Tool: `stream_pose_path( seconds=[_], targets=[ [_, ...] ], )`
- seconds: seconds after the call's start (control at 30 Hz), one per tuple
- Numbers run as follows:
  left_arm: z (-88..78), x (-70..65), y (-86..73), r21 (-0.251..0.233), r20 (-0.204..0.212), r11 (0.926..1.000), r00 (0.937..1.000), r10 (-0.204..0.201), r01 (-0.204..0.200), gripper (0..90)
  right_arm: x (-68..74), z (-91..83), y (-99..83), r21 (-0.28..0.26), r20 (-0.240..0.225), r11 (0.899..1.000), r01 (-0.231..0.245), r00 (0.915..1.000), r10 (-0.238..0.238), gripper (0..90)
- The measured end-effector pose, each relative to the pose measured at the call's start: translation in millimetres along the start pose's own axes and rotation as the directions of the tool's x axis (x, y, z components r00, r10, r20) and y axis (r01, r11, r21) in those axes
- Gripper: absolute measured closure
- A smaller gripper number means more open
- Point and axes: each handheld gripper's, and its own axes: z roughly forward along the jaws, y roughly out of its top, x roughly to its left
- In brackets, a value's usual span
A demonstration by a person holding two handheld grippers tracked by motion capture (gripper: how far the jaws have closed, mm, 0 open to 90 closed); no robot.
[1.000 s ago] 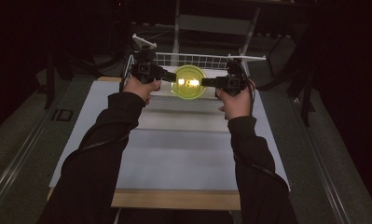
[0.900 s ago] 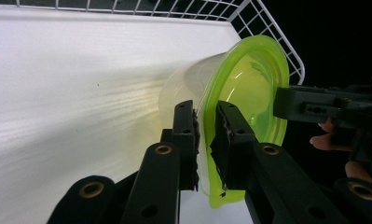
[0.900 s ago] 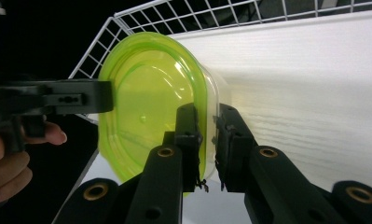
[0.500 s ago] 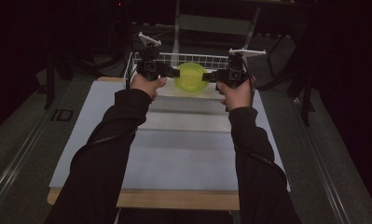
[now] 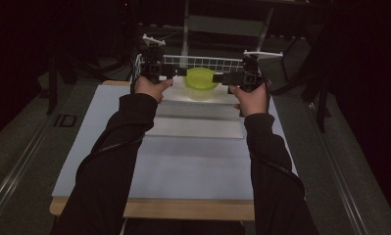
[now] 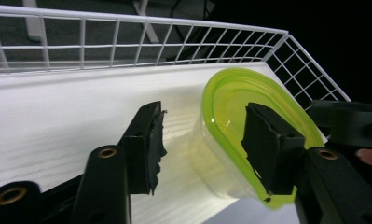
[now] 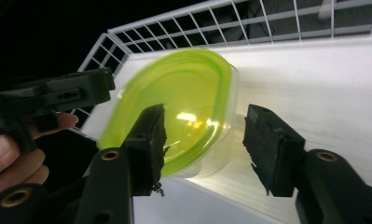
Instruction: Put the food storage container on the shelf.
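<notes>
On the left, my left gripper [image 5: 176, 72] sits right beside the green bowl [image 5: 201, 82]. In the left gripper view its jaws are spread wide, with the bowl's rim between them. One jaw is inside the bowl and one is outside. It is not pinching yet. If I close it crooked, I think the thin rim could bend or pop out.

The bowl stands in the middle, at the far end of the white table [image 5: 183, 161]. It is near the wire rack [image 5: 203, 61]. A push could knock it into the wires.

On the right, my right gripper [image 5: 227, 77] is also spread open over the other side of the rim. If one side squeezes or lifts first, the bowl could tip. The plastic looks smooth, so it may slip.
</notes>
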Motion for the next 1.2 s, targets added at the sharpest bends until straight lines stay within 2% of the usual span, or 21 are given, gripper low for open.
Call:
stream_pose_path(
  seconds=[0.07, 0.1, 0.2, 0.23, 0.27, 0.3, 0.33, 0.37, 0.4, 0.47, 0.5, 0.57, 0.6, 0.63, 0.67, 0.7, 0.77, 0.83, 0.9, 1.0, 1.2],
  targets=[
    [-6.2, 0.9, -3.1, -0.01, 0.026, 0.9999, 0.9997, -0.001, 0.001, 47.6, 2.5, -3.8, -1.6, -0.007, 0.004, 1.0, 0.02, 0.9998, -0.02, 46.1],
    [-9.3, 1.2, -5.2, -0.017, 0.04, 0.9998, 0.9992, 0.006, -0.005, 41.3, 6.0, -9.6, -7.8, -0.025, 0.017, 0.998, 0.06, 0.9981, -0.059, 46.0],
    [-20.4, -0.1, -12.4, -0.043, 0.07, 0.9991, 0.9975, 0.01, -0.007, 38.6, 7.4, -11.1, -15.6, -0.013, 0.035, 0.995, 0.095, 0.9949, -0.094, 49.1],
    [-24.5, -1.1, -14.9, -0.039, 0.09, 0.9988, 0.9954, 0.032, -0.028, 29.3, 8.2, -12.6, -24.6, -0.004, 0.039, 0.994, 0.106, 0.9936, -0.106, 55.9],
    [-28.3, -3.0, -17.6, -0.047, 0.115, 0.9975, 0.9916, 0.058, -0.052, 29.3, 8.2, -12.6, -24.6, -0.004, 0.039, 0.994, 0.106, 0.9936, -0.106, 55.9],
    [-32.5, -6.0, -22.0, -0.065, 0.144, 0.9951, 0.9861, 0.083, -0.075, 23.5, 8.9, -10.3, -35.3, 0.036, 0.044, 0.99, 0.137, 0.9893, -0.139, 72.9],
    [-34.4, -8.1, -24.9, -0.07, 0.149, 0.9935, 0.9838, 0.1, -0.09, 20.2, 9.3, -8.2, -38.7, 0.058, 0.046, 0.987, 0.151, 0.987, -0.154, 79.7],
    [-37.7, -13.3, -35.7, -0.08, 0.152, 0.9843, 0.974, 0.168, -0.157, 16.4, 9.6, -5.6, -43.2, 0.075, 0.057, 0.984, 0.16, 0.9847, -0.165, 85.5],
    [-37.7, -13.3, -35.7, -0.08, 0.152, 0.9843, 0.974, 0.168, -0.157, 15.4, 9.5, -2.7, -47.2, 0.094, 0.061, 0.981, 0.168, 0.9828, -0.174, 89.9],
    [-40.0, -17.1, -51.2, -0.118, 0.126, 0.967, 0.9625, 0.24, -0.226, 14.9, 10.0, 0.8, -50.7, 0.106, 0.061, 0.978, 0.178, 0.9808, -0.185, 90.0],
    [-40.2, -18.1, -61.9, -0.13, 0.111, 0.9611, 0.9597, 0.258, -0.243, 14.9, 11.3, 3.7, -54.0, 0.11, 0.08, 0.976, 0.188, 0.977, -0.198, 90.0],
    [-39.9, -18.4, -68.2, -0.127, 0.114, 0.9607, 0.9584, 0.261, -0.247, 14.7, 13.3, 8.9, -58.5, 0.113, 0.087, 0.971, 0.212, 0.9711, -0.223, 90.0],
    [-34.4, -19.3, -92.1, -0.101, 0.122, 0.9645, 0.9592, 0.255, -0.244, 14.7, 15.4, 11.0, -60.3, 0.089, 0.089, 0.97, 0.225, 0.9684, -0.233, 90.0],
    [-34.4, -19.3, -92.1, -0.101, 0.122, 0.9645, 0.9592, 0.255, -0.244, 14.8, 16.1, 11.8, -60.4, 0.081, 0.084, 0.97, 0.229, 0.9682, -0.236, 90.0],
    [-29.9, -17.2, -105.0, -0.039, 0.157, 0.9751, 0.9623, 0.222, -0.218, 14.8, 17.1, 12.2, -60.4, 0.076, 0.083, 0.97, 0.231, 0.968, -0.237, 90.0],
    [-27.7, -17.5, -112.6, -0.023, 0.161, 0.9766, 0.9634, 0.215, -0.214, 14.9, 18.0, 12.5, -60.2, 0.07, 0.08, 0.969, 0.235, 0.9674, -0.24, 90.0],
    [-23.6, -17.6, -128.0, 0.001, 0.185, 0.9721, 0.9554, 0.23, -0.235, 14.9, 19.4, 14.0, -59.3, 0.067, 0.074, 0.971, 0.229, 0.9696, -0.233, 90.0],
    [-20.8, -17.5, -143.6, 0.012, 0.198, 0.9711, 0.9524, 0.231, -0.238, 14.9, 20.9, 16.9, -58.6, 0.067, 0.079, 0.971, 0.229, 0.9691, -0.234, 90.0],
    [-18.7, -16.6, -157.3, 0.02, 0.213, 0.9646, 0.9438, 0.253, -0.263, 14.9, 21.4, 21.0, -57.6, 0.068, 0.08, 0.973, 0.223, 0.9704, -0.228, 90.0],
    [-17.2, -14.6, -172.1, 0.041, 0.235, 0.9609, 0.9374, 0.257, -0.274, 14.9, 20.6, 27.2, -56.3, 0.065, 0.091, 0.974, 0.215, 0.9711, -0.221, 90.0],
    [-18.1, -11.5, -186.0, 0.037, 0.242, 0.9591, 0.9337, 0.264, -0.281, 14.9, 22.9, 37.8, -54.2, 0.057, 0.086, 0.978, 0.201, 0.9748, -0.206, 90.0]
  ],
)
